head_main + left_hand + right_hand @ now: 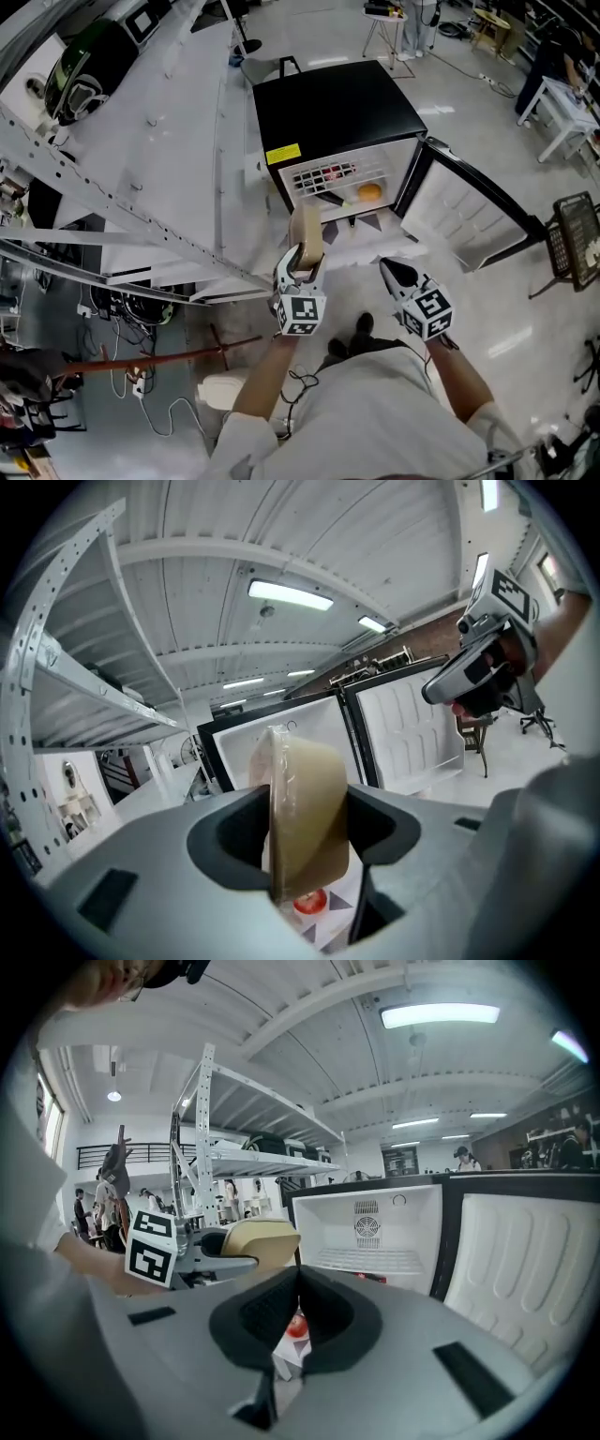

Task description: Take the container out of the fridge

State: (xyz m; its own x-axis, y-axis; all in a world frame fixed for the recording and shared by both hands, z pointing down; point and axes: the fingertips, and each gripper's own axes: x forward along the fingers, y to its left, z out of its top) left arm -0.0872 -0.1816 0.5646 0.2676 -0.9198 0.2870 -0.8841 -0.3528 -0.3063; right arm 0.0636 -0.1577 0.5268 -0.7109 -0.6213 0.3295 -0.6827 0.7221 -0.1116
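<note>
The tan, lidded container [307,228] is out in front of the open black mini fridge [337,108], turned on its edge. My left gripper [305,247] is shut on it; in the left gripper view the container [307,789] fills the gap between the pads of the left gripper [305,841]. My right gripper [394,269] hangs beside it to the right with nothing in it. In the right gripper view the right gripper [298,1283] has its tips meeting, and the container [255,1236] shows to the left. The fridge door [469,211] swings wide to the right.
An orange item [370,191] and a wire shelf stay inside the fridge. A small red round thing [297,1326] lies on white sheets on the floor below the jaws. A grey metal rack [141,187] runs along the left. A red stick [159,359] lies on the floor.
</note>
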